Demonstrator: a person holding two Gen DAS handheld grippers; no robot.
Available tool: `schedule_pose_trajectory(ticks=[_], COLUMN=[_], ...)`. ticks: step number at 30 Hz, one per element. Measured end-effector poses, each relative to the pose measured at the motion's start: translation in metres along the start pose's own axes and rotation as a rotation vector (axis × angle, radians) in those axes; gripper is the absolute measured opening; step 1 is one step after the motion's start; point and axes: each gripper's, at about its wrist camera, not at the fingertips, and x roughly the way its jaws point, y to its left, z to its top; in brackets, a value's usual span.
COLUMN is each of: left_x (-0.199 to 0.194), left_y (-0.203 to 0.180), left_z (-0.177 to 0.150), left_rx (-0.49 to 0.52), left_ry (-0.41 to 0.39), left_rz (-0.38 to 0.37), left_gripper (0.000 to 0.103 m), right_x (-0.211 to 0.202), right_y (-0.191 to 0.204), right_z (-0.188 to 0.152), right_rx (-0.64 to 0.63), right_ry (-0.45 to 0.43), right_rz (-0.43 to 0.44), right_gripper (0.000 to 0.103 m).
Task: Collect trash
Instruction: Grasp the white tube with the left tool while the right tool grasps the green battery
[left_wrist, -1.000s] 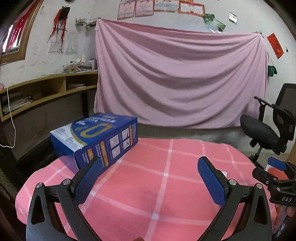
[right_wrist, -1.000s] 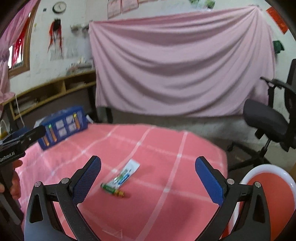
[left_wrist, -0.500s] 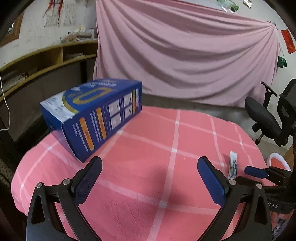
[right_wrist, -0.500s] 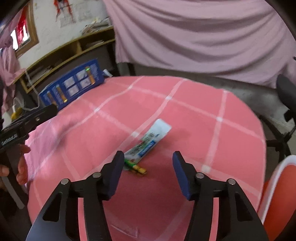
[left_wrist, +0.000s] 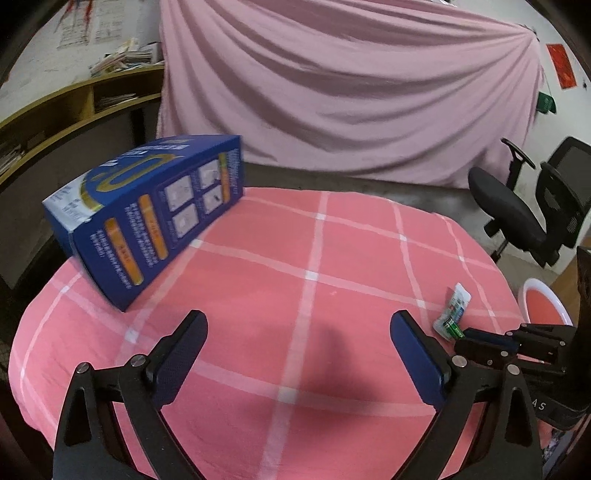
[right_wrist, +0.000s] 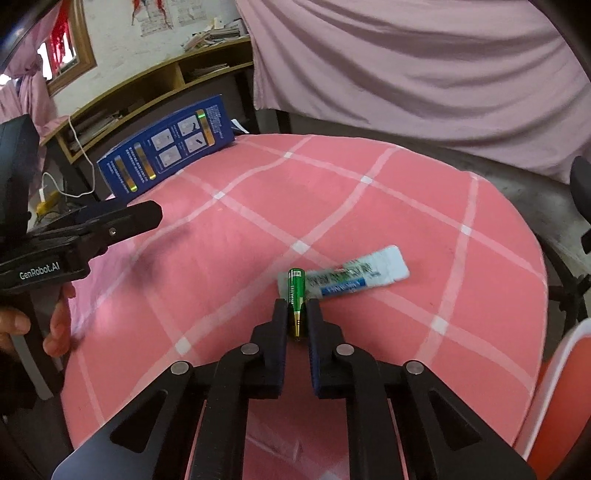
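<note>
My right gripper (right_wrist: 297, 308) is shut on a green battery (right_wrist: 296, 291), which sticks out forward from between the fingers at the table's right side. A flat white, green and blue wrapper (right_wrist: 354, 277) lies on the pink checked tablecloth (right_wrist: 258, 206) just beyond it, touching the battery's far end. In the left wrist view the battery (left_wrist: 453, 328) and wrapper (left_wrist: 456, 306) lie at the right, with the right gripper's fingers (left_wrist: 487, 339) on the battery. My left gripper (left_wrist: 295, 332) is open and empty over the table's near middle. A large blue box (left_wrist: 147, 210) lies at the far left.
A red bin with a white rim (right_wrist: 561, 398) stands on the floor by the table's right edge. A black office chair (left_wrist: 528, 206) is at the right. Wooden shelves (left_wrist: 74, 107) run along the left wall. A pink sheet (left_wrist: 351, 85) hangs behind.
My right gripper moved down to the table and closed on the battery. My left gripper tilted down and rose a little, staying open.
</note>
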Motion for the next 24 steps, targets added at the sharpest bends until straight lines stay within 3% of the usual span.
schedule_pose_trajectory(ticks=[8, 14, 24], left_x=[0.019, 0.043, 0.071], left_y=[-0.044, -0.086, -0.133], left_z=[0.002, 0.006, 0.008], left_rx=[0.142, 0.264, 0.426], left_ry=[0.083, 0.175, 0.216], left_rz=[-0.11, -0.198, -0.216], left_gripper=[0.086, 0.068, 0.043], right_x=[-0.02, -0.028, -0.031], right_y=[-0.04, -0.057, -0.065], right_z=[-0.019, -0.025, -0.03], right_rx=[0.098, 0.147, 0.198], right_ry=[-0.016, -0.045, -0.08], right_rz=[-0.107, -0.149, -0.126], right_gripper=[0.008, 0.008, 0.008])
